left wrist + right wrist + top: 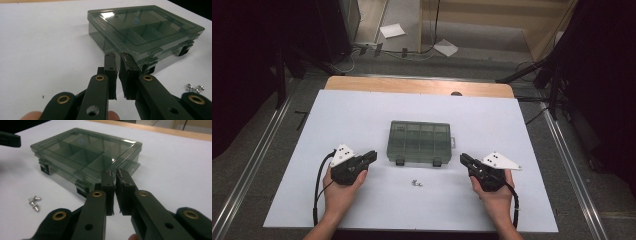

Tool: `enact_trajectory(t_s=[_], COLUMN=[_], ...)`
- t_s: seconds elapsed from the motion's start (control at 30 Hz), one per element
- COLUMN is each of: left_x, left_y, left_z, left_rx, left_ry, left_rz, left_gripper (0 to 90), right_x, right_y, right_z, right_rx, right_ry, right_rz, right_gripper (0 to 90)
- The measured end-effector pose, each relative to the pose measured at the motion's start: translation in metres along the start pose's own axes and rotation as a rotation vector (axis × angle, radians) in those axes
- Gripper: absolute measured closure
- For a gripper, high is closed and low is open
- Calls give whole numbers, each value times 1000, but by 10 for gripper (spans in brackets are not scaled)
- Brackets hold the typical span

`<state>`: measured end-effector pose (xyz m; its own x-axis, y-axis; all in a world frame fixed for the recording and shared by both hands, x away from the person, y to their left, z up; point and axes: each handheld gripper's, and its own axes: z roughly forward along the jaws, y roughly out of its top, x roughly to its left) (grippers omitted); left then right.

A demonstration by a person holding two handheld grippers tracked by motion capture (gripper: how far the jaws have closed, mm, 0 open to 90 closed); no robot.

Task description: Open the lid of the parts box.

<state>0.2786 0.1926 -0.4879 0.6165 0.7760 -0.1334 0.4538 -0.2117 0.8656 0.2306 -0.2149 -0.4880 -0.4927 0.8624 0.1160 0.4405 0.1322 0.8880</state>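
Note:
A closed, smoky see-through compartment box (419, 140) lies mid-table with its two black latches facing me. Several small silver screws (415, 183) lie loose just in front of it. My left gripper (373, 155) sits off the box's front left corner and my right gripper (462, 158) off its front right corner, both pointing inward. In the left gripper view the gripper (117, 55) has its jaws together with nothing between them, just short of the box (140, 30), the screws (195, 88) at right. In the right gripper view the gripper (113, 172) is likewise shut and empty near the box (82, 152), screws (33, 202) at left.
A white sheet (362, 115) covers the table, with a bare wooden strip (412, 86) along the far edge. Beyond it are floor cables and two sheets of paper (392, 30). Metal rails (257, 155) run along both sides.

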Motion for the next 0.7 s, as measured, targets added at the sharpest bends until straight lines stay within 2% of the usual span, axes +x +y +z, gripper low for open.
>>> enact_trajectory(t_s=[0.07,0.23,0.37,0.43,0.57,0.63,0.7], left_x=[0,1,0,-1,-3,-3,-2], left_y=[0,0,-1,-2,0,0,0], left_z=[3,6,10,13,18,20,22], left_rx=[15,63,91,99,100,100,105], left_ry=[-20,-43,-37,-43,-68,-70,-80], left_rz=[7,-22,6,10,6,-1,-7], left_gripper=[856,864,895,896,897,896,897], right_x=[1,3,3,4,3,4,5], right_y=[-1,-4,-9,-11,-11,-10,-10], right_z=[4,11,19,25,32,36,38], right_rx=[20,69,124,153,171,180,189], right_ry=[18,29,26,21,28,20,20], right_rz=[-1,2,12,12,25,7,10], right_gripper=[887,900,900,900,900,900,900])
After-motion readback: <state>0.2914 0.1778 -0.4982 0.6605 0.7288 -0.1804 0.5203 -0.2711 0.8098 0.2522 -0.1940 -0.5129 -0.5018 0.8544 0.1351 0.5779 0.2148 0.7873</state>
